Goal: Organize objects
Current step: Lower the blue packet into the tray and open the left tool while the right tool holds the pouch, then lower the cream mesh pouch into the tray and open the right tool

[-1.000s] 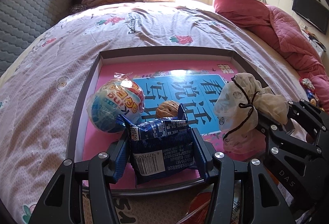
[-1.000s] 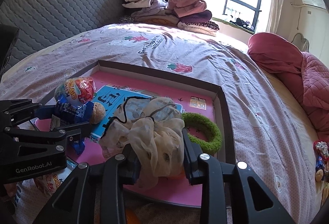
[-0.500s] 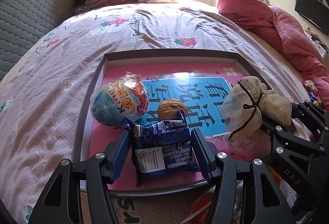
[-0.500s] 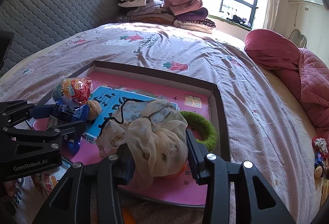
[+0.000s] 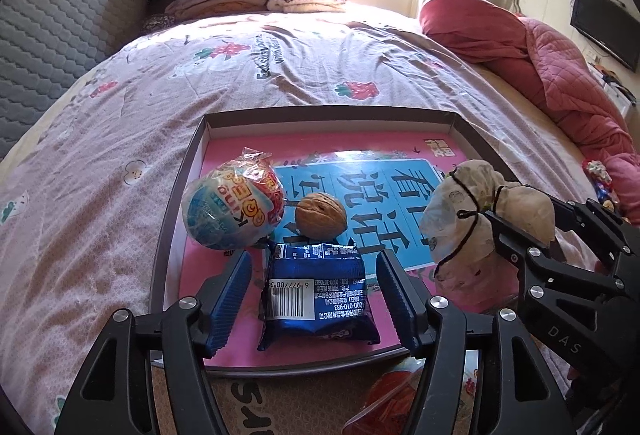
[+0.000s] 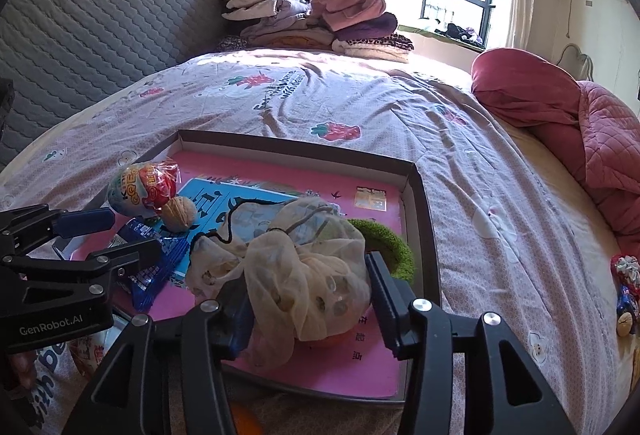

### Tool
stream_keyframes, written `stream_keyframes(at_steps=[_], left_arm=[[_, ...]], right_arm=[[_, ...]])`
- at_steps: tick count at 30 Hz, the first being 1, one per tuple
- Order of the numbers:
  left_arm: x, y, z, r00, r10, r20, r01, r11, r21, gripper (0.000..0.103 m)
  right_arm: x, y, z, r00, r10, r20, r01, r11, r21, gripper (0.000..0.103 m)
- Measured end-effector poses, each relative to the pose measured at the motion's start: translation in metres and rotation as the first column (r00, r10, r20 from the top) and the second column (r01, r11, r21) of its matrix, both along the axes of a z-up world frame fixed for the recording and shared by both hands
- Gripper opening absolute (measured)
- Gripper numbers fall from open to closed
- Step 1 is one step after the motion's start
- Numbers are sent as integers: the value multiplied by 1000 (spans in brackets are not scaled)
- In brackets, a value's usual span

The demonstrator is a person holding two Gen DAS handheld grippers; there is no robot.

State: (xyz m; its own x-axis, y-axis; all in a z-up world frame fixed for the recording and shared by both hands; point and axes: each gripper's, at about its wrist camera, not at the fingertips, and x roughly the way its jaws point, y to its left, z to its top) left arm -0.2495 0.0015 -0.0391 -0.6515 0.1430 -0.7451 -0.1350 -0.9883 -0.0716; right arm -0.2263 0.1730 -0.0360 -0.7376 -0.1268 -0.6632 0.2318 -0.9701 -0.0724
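Jaws of my left gripper (image 5: 314,285) apart, astride blue packet (image 5: 318,299) lying flat in tray (image 5: 176,187). Right gripper (image 6: 310,295) clamped on gauze pouch (image 6: 304,267) (low over tray). Egg (image 5: 234,209), walnut (image 5: 320,215), green ring (image 6: 384,239) already inside; pouch left.

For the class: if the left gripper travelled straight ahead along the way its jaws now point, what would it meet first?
The left gripper, jaws open, would first meet the blue snack packet already lying between them on the tray. Past it, probably the walnut, though depth is hard to judge through the fisheye.
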Motion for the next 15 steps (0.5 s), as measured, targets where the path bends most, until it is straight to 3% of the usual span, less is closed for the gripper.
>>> stream_keyframes(at_steps=[15], left_arm=[[3, -1, 9, 1000, 3, -14, -3, 1000, 13, 72]], right_arm=[[-1, 9, 7, 999, -32, -3, 32, 999, -33, 66]])
